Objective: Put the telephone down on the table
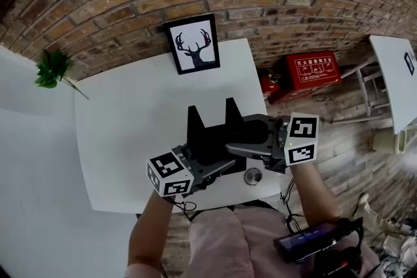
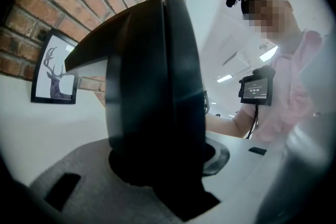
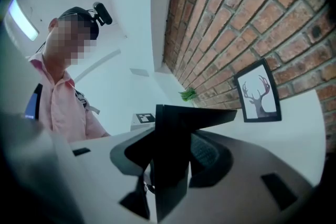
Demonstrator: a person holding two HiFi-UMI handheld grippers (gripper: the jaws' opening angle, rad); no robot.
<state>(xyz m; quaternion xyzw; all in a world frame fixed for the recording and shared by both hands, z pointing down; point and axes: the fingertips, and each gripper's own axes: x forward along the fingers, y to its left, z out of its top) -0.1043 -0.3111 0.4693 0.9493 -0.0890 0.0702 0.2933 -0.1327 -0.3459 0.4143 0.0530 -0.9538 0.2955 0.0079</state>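
Person: stands at the near edge of the surface [image 1: 124, 140], one gripper in each hand, both reaching forward over that edge.
Left gripper [image 1: 214, 166]: comes in from the near left. Its own view is filled by a dark body standing between the jaws, so I judge it clamped on the telephone [image 1: 212, 133].
Right gripper [image 1: 246, 141]: comes in from the right, level with the left one. Its jaws are likewise closed on a thin black edge of the telephone.
Telephone: held between the two grippers over the near middle of the surface, with its two black prongs pointing away toward the wall. Whether its underside already touches the surface cannot be told.
Key relation: the telephone lies just ahead of both grippers, neither one nearer. Bare surface lies under it and beyond it, so the move is probably straight down.
Round metal piece [image 1: 253, 176]: on the surface just beside the grippers, near side. It may get nudged.
Deer picture [image 1: 193, 43]: upright at the far edge against the brick wall, well apart.
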